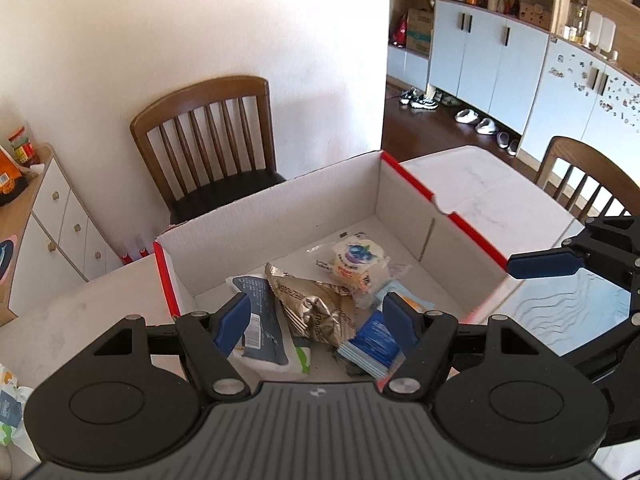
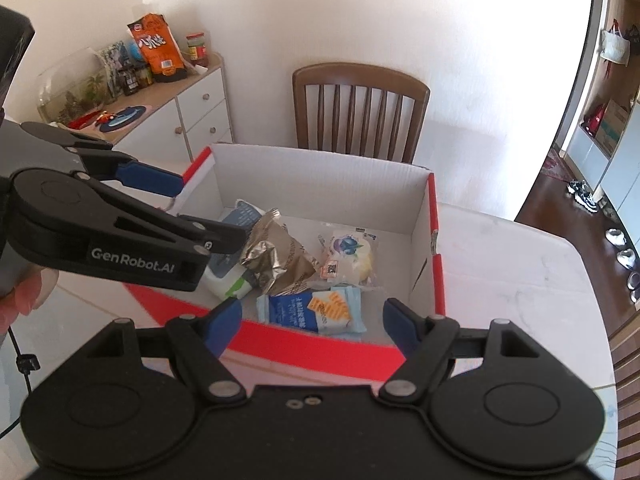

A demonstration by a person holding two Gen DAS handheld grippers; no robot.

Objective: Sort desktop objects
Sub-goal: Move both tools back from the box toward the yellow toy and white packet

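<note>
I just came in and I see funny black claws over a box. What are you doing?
A person is tidying the table with two hand-held grabbers. Snack packets already lie in the white and red box: a crumpled gold bag, a blueberry bun, a blue cracker pack and a tissue pack. The left tool and the right tool both hang open above the box, holding nothing.
</note>
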